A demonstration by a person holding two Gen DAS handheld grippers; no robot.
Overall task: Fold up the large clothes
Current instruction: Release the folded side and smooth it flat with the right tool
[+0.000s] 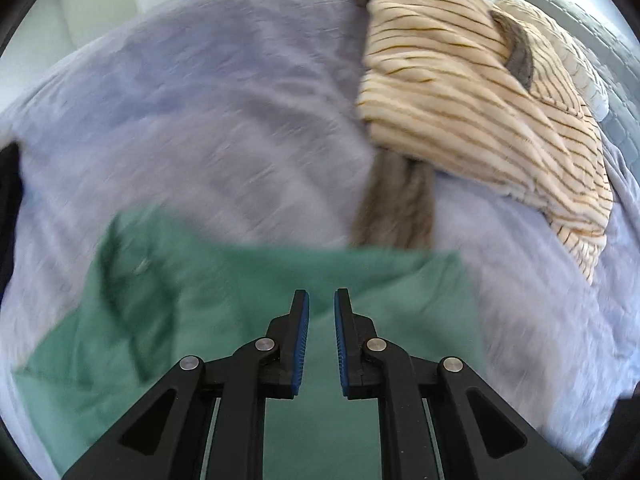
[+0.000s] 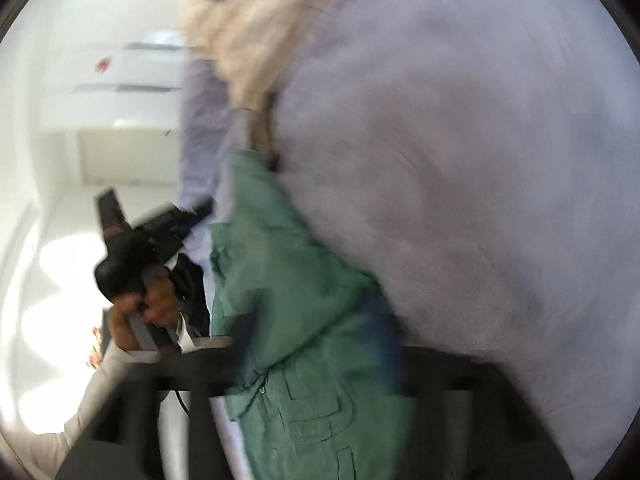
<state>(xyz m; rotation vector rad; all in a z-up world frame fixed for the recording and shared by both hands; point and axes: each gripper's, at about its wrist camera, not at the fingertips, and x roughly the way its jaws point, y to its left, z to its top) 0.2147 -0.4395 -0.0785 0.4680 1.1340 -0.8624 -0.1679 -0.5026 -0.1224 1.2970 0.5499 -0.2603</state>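
Nearest in the left wrist view: left gripper [image 1: 321, 300], blue pads [image 1: 305, 320] spread a little way apart, pinching nothing, hanging just above the green shirt [image 1: 248, 292].

Green shirt lying on the lilac bed sheet [image 1: 224, 112], spread out under the gripper. Upper edge of the shirt running straight across, side to side, so long way seems to lie left to right in this view. One end bunched and creased to the left of the gripper. Which end is the collar: cannot tell here, too blurry.

In the right wrist view, green shirt [image 2: 304, 312] draped right over the right gripper [image 2: 320, 376]. Chest pocket and buttons close to the lens, cloth running up and away from there. Fingers hidden behind cloth and blur, so cannot tell whether pressed together or spread.

Beside the shirt there, a hand [image 2: 148, 308] gripping the black handle of the other tool.

Past the shirt, farther up the bed: striped cream blanket [image 1: 472, 92] in a heap, with a brown furry strip [image 1: 396, 200] hanging out toward the shirt.

Not far along, by the look of it. No neat fold showing yet. Smoothing flat and all the folding probably left to do.
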